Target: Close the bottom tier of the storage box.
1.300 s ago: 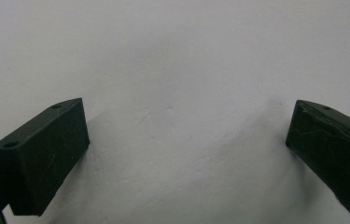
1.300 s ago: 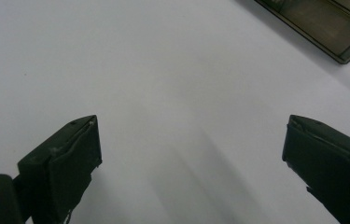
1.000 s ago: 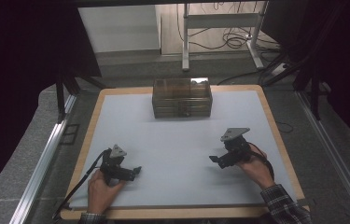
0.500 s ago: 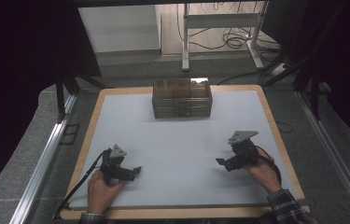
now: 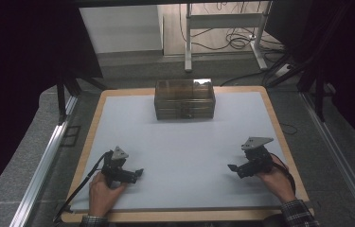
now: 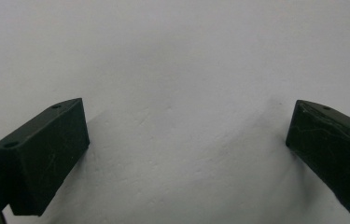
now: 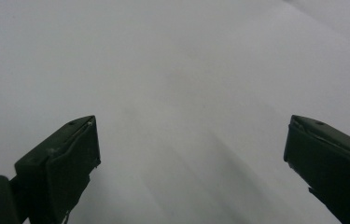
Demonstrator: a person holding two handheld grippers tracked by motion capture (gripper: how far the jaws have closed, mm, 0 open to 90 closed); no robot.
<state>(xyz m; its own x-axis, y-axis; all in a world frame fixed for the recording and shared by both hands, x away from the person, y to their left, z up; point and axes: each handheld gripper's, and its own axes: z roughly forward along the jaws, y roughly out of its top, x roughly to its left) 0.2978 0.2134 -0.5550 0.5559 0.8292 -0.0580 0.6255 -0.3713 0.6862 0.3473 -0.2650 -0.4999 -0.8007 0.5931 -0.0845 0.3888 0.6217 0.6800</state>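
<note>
At the far middle of the white mat point(image 5: 184, 146) sits a small brown see-through drawer box point(image 5: 184, 98), squarely placed with its long front toward the person and its back close to the mat's far edge. As far as the high view lets me judge, its drawers are pushed in; what is inside is too small and dim to tell. Nothing lies on the mat around it.

Both grippers are well apart from the box, down near the person's edge of the wooden-rimmed table point(image 5: 279, 123). The left gripper point(image 5: 138, 172) rests low at the near left in the person's left hand point(image 5: 103, 191), jaws pointing toward the middle of the mat. In the left gripper view its jaws stand wide apart with bare white surface between them, close beneath. The right gripper point(image 5: 232, 168) is at the near right in the right hand point(image 5: 274, 177), jaws pointing inward to the left. The right gripper view shows them spread just as wide over blank mat, holding nothing.

My judgement is that no work on the box has been done: it is untouched, closed and unhandled. Everything is left: the reach across the mat, the grasp of a drawer front or the box, and whatever follows.
</note>
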